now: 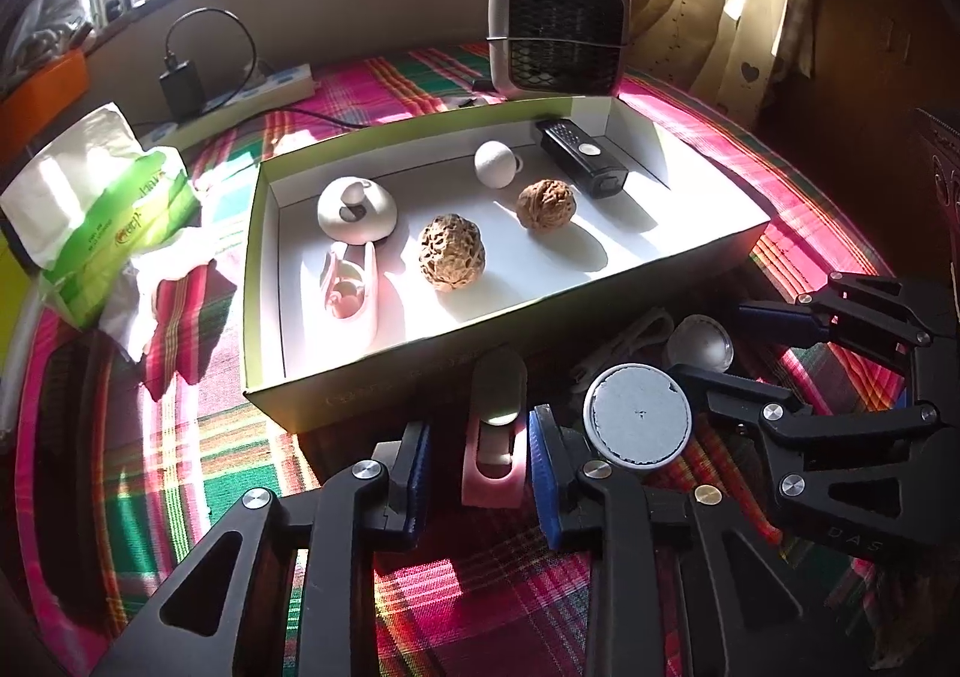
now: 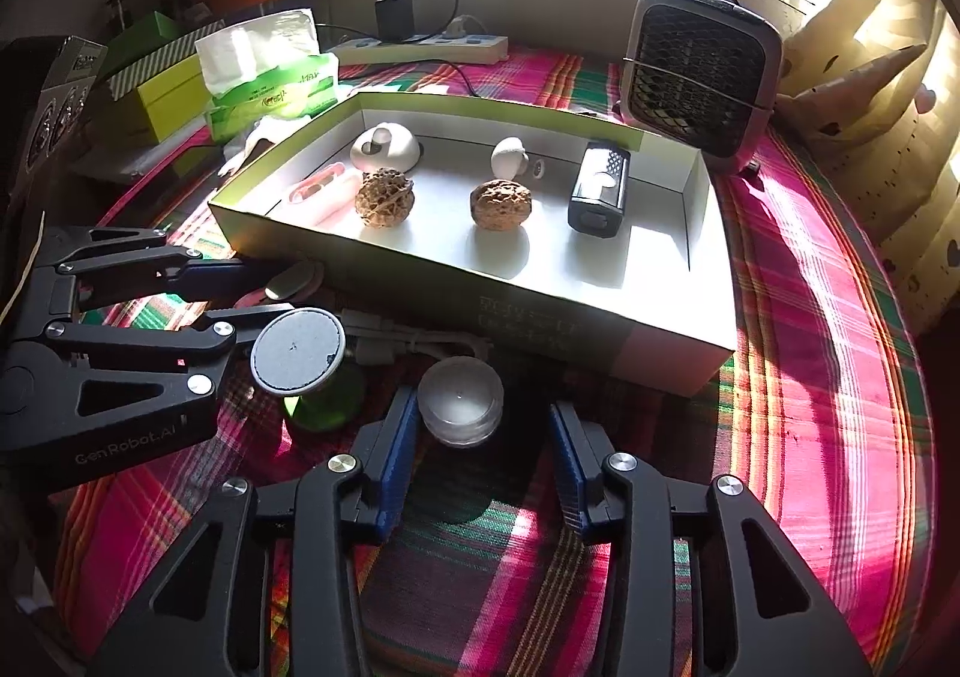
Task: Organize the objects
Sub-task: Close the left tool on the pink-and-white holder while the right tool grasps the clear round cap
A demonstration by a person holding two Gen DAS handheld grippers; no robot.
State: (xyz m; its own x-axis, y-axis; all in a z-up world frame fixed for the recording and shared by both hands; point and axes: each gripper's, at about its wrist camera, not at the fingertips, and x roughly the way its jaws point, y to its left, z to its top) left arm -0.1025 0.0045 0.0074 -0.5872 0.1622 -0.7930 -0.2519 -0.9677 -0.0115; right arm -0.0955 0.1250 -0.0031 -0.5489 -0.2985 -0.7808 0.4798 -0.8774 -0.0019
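Both grippers, L (image 1: 477, 470) & R (image 2: 477, 458), stood spread around pink case (image 1: 493, 458) and clear jar (image 2: 461, 407), unpinched; next: squeeze, lift into box (image 1: 420, 407).

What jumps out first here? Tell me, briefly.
The sunlit white box on the bright plaid cloth, with two knobbly walnuts side by side in its middle. Behind it stands a small grey fan. In front of the box, the left gripper straddles a pink holder and the right gripper a clear round jar.
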